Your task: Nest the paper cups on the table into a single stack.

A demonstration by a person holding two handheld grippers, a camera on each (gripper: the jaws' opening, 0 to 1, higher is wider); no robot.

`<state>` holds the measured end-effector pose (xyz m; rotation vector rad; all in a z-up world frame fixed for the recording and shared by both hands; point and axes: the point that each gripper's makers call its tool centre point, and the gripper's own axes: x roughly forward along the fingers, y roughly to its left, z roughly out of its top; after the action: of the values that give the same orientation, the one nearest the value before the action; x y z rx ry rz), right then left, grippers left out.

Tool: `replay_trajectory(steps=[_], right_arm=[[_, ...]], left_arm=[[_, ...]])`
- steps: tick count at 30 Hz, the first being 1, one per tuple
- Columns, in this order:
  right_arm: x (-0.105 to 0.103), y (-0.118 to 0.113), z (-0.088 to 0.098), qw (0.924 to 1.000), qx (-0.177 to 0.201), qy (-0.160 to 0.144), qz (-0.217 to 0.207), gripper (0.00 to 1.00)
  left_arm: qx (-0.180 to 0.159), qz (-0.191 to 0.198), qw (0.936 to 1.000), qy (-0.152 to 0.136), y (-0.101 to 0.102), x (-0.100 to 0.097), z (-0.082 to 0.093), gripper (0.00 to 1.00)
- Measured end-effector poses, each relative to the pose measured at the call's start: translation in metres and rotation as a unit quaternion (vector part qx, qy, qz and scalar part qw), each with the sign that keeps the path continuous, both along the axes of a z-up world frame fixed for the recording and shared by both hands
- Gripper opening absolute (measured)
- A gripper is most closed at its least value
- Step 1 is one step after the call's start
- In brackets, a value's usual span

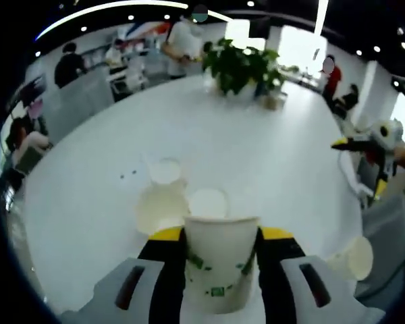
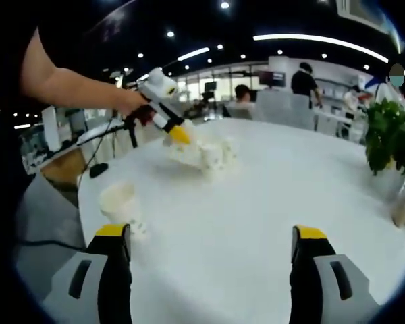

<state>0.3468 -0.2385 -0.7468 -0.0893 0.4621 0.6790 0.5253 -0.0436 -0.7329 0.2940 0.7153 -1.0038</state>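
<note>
White table [image 1: 270, 169]; potted plant [image 1: 243, 64] beyond; left gripper [image 1: 219, 246] clamps cup [image 1: 219, 260].

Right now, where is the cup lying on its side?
In the left gripper view, the tipped cup lies at the table's near right edge, right of the left gripper holding another cup.

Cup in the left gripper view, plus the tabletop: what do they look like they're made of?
White paper cup with green print, clamped in the left hand-held gripper: likely paper, judging by its matte, thin wall and rolled rim. Round white table: smooth, faintly glossy with soft reflections, probably laminate or painted board; the core can't be told.
</note>
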Motion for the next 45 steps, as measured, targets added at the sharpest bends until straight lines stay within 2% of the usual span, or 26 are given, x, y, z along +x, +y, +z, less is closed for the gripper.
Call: replay_trajectory(steps=[3,6,9,11,14,17,18,20,22,24,27,30,31,33,37,45], right_arm=[[0.003,-0.001,0.004,1.0000,0.003,-0.003,-0.002,0.97],[0.003,0.000,0.006,1.0000,0.002,-0.006,0.000,0.97],[0.004,0.001,0.008,1.0000,-0.001,-0.008,0.003,0.97],[0.004,0.000,0.010,0.9999,-0.001,-0.010,0.003,0.97],[0.005,0.001,0.015,0.9999,0.007,-0.012,-0.001,0.97],[0.006,0.002,0.019,0.9998,0.009,-0.017,-0.001,0.97],[0.006,0.002,0.019,0.9998,0.009,-0.018,-0.001,0.97],[0.006,0.003,0.020,0.9998,0.008,-0.018,0.000,0.97],[0.007,0.003,0.022,0.9998,0.008,-0.020,0.002,0.97],[0.007,0.003,0.024,0.9997,0.008,-0.021,0.002,0.97],[0.008,0.004,0.029,0.9996,0.010,-0.026,0.003,0.97],[0.009,0.004,0.030,0.9996,0.009,-0.028,0.004,0.97],[0.009,0.004,0.030,0.9996,0.008,-0.028,0.004,0.97],[0.008,0.004,0.031,0.9995,0.008,-0.029,0.005,0.97],[0.007,0.002,0.032,0.9995,0.007,-0.029,0.004,0.97],[0.004,0.001,0.030,0.9996,0.007,-0.028,0.003,0.97]], left_arm=[[-0.034,0.002,0.9993,-0.015,-0.006,0.002,0.020,0.39],[-0.048,0.001,0.9984,-0.028,-0.007,0.003,0.032,0.39],[-0.081,0.002,0.9953,-0.053,-0.012,0.007,0.050,0.39],[-0.113,-0.003,0.9896,-0.089,-0.016,0.009,0.070,0.39],[-0.176,0.003,0.9768,-0.122,-0.022,0.009,0.102,0.39],[-0.205,0.007,0.9664,-0.155,-0.024,0.011,0.123,0.40],[-0.219,0.011,0.9611,-0.168,-0.026,0.007,0.133,0.40],[-0.228,0.020,0.9551,-0.188,-0.026,0.008,0.143,0.40],[-0.238,0.029,0.9508,-0.197,-0.025,0.013,0.148,0.40],[-0.279,0.043,0.9418,-0.182,-0.026,0.014,0.159,0.40],[-0.313,0.056,0.9293,-0.188,-0.023,0.015,0.170,0.40],[-0.339,0.067,0.9214,-0.178,-0.021,0.013,0.177,0.38],[-0.338,0.067,0.9201,-0.186,-0.020,0.014,0.178,0.38],[-0.345,0.057,0.9113,-0.217,-0.020,0.012,0.186,0.38],[-0.330,0.073,0.9184,-0.206,-0.016,0.015,0.181,0.40],[-0.334,0.065,0.9178,-0.205,-0.021,0.004,0.184,0.40]])
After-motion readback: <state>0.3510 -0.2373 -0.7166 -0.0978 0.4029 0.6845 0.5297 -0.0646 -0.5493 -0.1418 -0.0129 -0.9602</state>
